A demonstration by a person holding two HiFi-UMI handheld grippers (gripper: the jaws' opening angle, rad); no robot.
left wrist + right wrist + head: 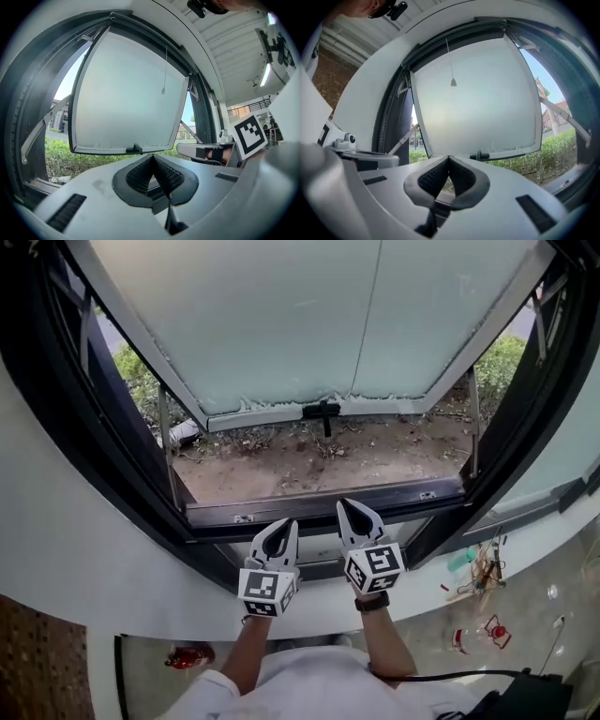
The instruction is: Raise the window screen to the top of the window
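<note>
The window stands swung outward, its frosted pane [309,315] tilted up with a black handle [322,411] on its lower edge. No mesh shows across the opening. From the top of the frame a thin pull cord with a small weight [163,91] [453,82] hangs in front of the pane. My left gripper [284,524] [152,157] and right gripper [345,505] [449,158] sit side by side just inside the dark lower window frame [319,507]. Both point at the opening, shut, with nothing between the pads.
Metal stays [165,427] hold the sash at each side. Outside lie bare soil with dry leaves [319,460] and green bushes [141,381]. Below the white sill wall, a red object [187,655] and small items [478,568] lie on the floor. A black cable [450,676] runs by my right arm.
</note>
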